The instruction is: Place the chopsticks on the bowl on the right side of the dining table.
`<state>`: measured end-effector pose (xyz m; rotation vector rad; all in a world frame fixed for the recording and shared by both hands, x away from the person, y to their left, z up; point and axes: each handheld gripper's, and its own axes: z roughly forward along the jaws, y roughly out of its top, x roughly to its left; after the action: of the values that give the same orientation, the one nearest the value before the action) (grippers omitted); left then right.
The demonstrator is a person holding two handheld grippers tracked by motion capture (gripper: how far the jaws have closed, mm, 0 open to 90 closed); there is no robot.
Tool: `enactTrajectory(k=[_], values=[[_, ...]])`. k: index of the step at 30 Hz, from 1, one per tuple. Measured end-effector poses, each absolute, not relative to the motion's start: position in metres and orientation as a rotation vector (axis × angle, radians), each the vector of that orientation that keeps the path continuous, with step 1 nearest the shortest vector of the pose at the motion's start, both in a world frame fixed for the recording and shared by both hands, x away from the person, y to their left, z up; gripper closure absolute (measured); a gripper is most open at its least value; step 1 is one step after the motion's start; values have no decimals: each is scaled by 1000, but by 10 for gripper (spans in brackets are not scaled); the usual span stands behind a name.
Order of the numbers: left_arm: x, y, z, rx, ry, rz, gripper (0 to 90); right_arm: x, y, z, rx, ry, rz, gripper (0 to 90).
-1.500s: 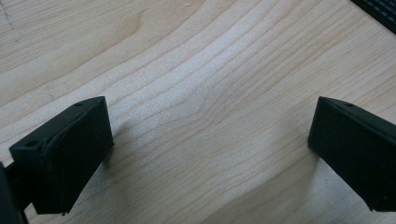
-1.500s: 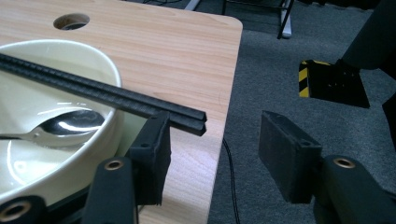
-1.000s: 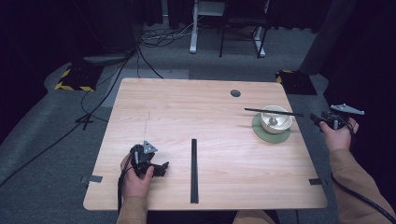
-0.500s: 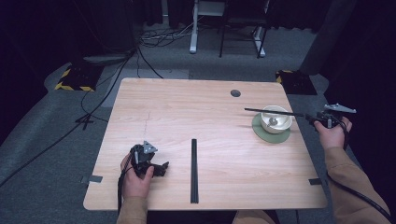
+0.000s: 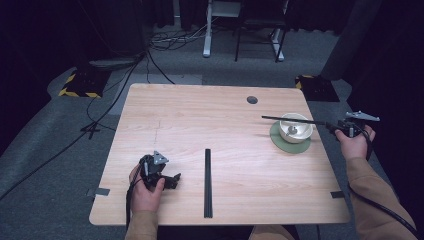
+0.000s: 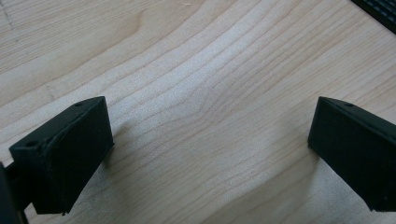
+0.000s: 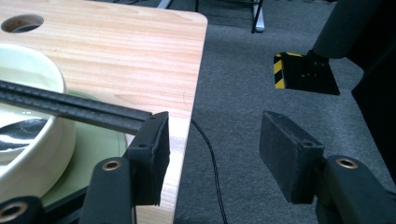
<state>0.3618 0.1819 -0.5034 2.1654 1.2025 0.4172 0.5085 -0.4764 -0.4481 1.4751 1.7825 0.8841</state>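
Right gripper (image 7: 212, 154) just past the bowl (image 5: 295, 128) – jaws wide apart, black stick (image 5: 292, 120) lying across the bowl touches one jaw. Left gripper (image 6: 205, 154) far from the bowl – open, holding nothing.

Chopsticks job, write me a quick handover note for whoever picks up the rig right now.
Left gripper: jaws wide open, nothing between them, resting low over the table near its front left.
Right gripper: jaws open, beyond the table's right edge; the end of one black chopstick sits right against its left-hand jaw, not clamped.
That chopstick lies across the rim of the white bowl, which sits on a green saucer.
The second black chopstick lies flat on the table front centre, untouched.
Done: one chopstick laid over the bowl. Probably left: pick up the second and lay it beside the first.
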Motion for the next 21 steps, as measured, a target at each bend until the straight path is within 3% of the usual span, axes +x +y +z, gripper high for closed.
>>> enactTrajectory(k=[21], values=[[362,182,-503,2166,1202,416,2,460,-441,-387,1214,1937,1154,313]])
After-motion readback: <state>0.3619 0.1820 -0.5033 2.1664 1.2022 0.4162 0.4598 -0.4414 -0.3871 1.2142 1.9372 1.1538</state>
